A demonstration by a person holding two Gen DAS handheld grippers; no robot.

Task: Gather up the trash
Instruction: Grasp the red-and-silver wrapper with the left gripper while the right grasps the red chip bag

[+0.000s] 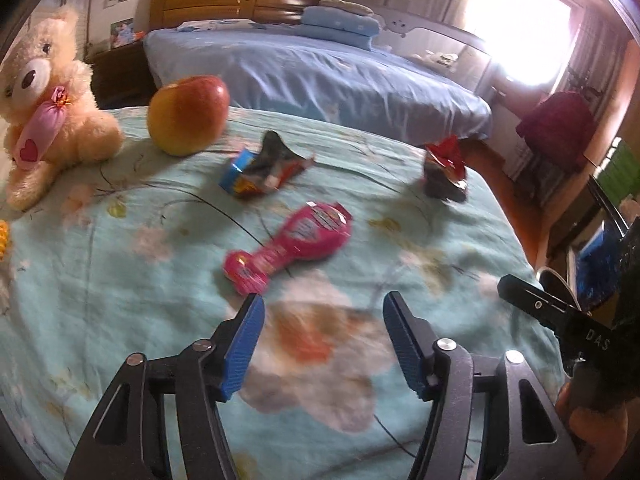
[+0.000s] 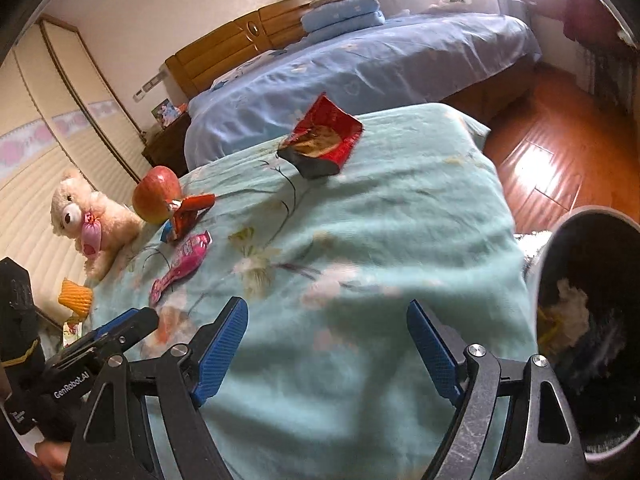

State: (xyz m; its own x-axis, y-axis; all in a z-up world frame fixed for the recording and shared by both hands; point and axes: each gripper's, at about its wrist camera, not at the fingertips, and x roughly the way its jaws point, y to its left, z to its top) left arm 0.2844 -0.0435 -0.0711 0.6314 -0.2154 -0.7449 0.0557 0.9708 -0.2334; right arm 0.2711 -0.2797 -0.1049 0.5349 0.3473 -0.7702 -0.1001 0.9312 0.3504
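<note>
Three pieces of trash lie on the teal flowered bedspread (image 1: 120, 300). A pink wrapper (image 1: 292, 246) (image 2: 182, 264) lies just beyond my left gripper (image 1: 323, 306), which is open with nothing between its blue pads. Further back sits a crumpled blue and red wrapper (image 1: 260, 170) (image 2: 186, 214). A red and black snack bag (image 1: 446, 172) (image 2: 322, 142) stands near the bed's far edge. My right gripper (image 2: 327, 312) hovers open and empty over the bedspread (image 2: 400, 220). A dark trash bin (image 2: 592, 320) with paper scraps inside stands at its right.
An apple (image 1: 188, 114) (image 2: 156, 198) and a cream teddy bear (image 1: 44, 100) (image 2: 92, 220) rest at the left of the bed. An orange foam net (image 2: 76, 296) lies by the bear. A second bed with a blue cover (image 1: 312, 76) lies behind. Wooden floor (image 2: 560, 140) runs along the right.
</note>
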